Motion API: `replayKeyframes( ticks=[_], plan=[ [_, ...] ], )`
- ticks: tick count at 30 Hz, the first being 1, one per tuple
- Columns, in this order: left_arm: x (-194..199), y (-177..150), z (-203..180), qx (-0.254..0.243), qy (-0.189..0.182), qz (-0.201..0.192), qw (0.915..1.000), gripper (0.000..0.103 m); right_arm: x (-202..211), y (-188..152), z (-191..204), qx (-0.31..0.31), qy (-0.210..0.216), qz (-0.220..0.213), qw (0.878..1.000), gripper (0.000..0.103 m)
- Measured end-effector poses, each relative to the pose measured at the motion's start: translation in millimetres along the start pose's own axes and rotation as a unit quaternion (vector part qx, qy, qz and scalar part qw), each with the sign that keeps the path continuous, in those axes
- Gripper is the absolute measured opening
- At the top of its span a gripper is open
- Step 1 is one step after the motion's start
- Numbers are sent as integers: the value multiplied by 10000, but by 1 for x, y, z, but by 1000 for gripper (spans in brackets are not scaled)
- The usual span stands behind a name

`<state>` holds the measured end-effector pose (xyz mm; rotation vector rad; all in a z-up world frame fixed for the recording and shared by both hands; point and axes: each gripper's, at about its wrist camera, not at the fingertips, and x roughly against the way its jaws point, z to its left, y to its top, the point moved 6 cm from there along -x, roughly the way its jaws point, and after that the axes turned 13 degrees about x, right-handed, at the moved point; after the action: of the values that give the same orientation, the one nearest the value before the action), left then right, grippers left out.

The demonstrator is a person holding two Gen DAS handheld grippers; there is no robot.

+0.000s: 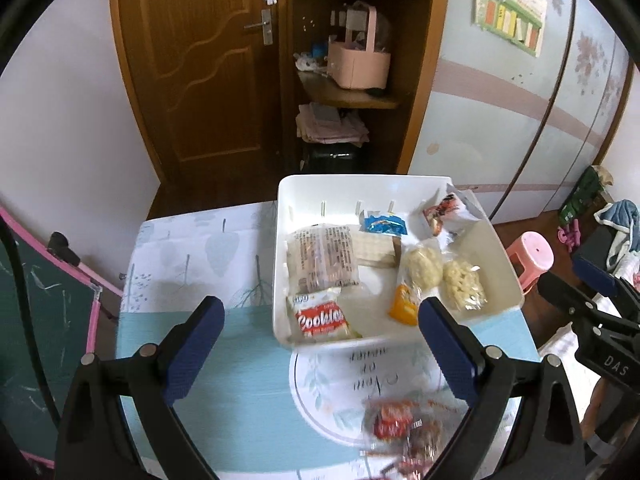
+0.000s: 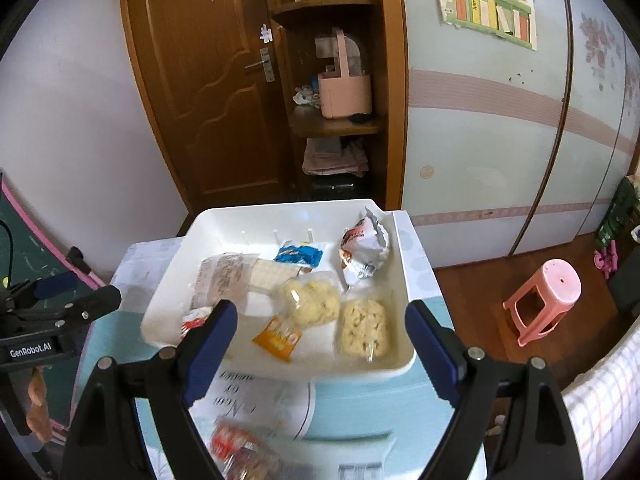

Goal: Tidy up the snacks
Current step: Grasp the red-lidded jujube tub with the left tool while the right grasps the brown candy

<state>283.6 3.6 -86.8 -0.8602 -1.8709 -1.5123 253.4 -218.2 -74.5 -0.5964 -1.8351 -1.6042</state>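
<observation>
Both grippers spread, nothing between pads: left gripper [image 1: 320, 344], right gripper [image 2: 322, 346]. White tray [image 1: 396, 339] with snacks sits at table [image 1: 240, 400] far edge. Red snack packets [image 1: 404, 424] lie at near edge; table's left half open.

— White tray [image 1: 400, 184], plain. Red-and-white cookie packet [image 1: 322, 318] inside, orange packet [image 1: 404, 308], blue wrapper [image 1: 384, 225], two pale yellow clear-bagged snacks [image 1: 423, 267].

— Tabletop [image 1: 248, 360]: pale turquoise, with white cloth printed in grey-blue leaves. Red wrapped snacks [image 1: 404, 428], blurred.

— Fingers [image 1: 196, 344]: dark blue pads, black frames.

— Pink stool [image 2: 548, 300]. Brown wooden door [image 2: 208, 80]. Pink basket [image 2: 346, 94] on brown shelf.
</observation>
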Motion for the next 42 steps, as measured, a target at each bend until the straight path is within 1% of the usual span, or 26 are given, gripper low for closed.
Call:
replayKeyframes(
  ticks=[4,7,10,13,15,18,21,24,27,29,30,31,32,33,34,35,36,37,39,42],
  plan=[
    [31,-20,2,-73,-14,-99,9999,97,28,-15,14,132,-27,13,9999,87],
    [51,-43,5,-181,42,-175,9997,97,44,-34,24,217,-120,146,9996,87],
    [63,-67,8,-277,84,-197,9994,97,58,-57,35,299,-95,180,9993,87],
    [67,-99,11,-302,32,-91,9995,97,67,-83,44,358,-143,239,9990,87],
    [64,-121,12,-325,13,13,9995,97,72,-102,49,360,-162,306,9988,87],
    [55,-155,12,-355,50,172,9992,97,77,-127,54,260,-147,261,9992,87],
    [42,-190,12,-335,119,394,9986,97,75,-154,58,228,-143,278,9993,87],
    [22,-221,14,-293,235,714,9967,97,63,-182,66,239,-32,435,9988,87],
    [3,-243,20,-52,341,1091,9934,95,43,-210,77,246,203,749,9967,85],
    [-7,-254,21,40,325,1245,9917,92,34,-222,84,329,276,897,9950,78],
    [-11,-257,21,44,338,1299,9909,90,29,-229,88,360,323,981,9940,77],
    [-16,-263,20,25,372,1376,9898,86,26,-233,90,354,361,1032,9934,76],
    [-21,-268,20,0,396,1440,9888,79,23,-236,92,332,420,1069,9928,75],
    [-25,-272,20,-18,407,1524,9875,76,21,-238,93,326,442,1084,9926,75],
    [-30,-278,20,-18,397,1649,9855,69,20,-238,94,324,467,1102,9923,75],
    [-33,-280,20,7,379,1725,9843,66,18,-239,95,321,503,1113,9920,75],
    [-34,-282,21,53,345,1773,9835,66,17,-239,96,319,516,1122,9918,75],
    [-34,-283,20,31,348,1719,9845,63,16,-239,96,316,535,1143,9915,75],
    [-34,-285,20,-85,386,1684,9849,61,12,-241,97,281,634,1205,9903,75],
    [-30,-287,23,-180,352,1556,9870,51,6,-243,102,304,768,1293,9882,75]
  ],
)
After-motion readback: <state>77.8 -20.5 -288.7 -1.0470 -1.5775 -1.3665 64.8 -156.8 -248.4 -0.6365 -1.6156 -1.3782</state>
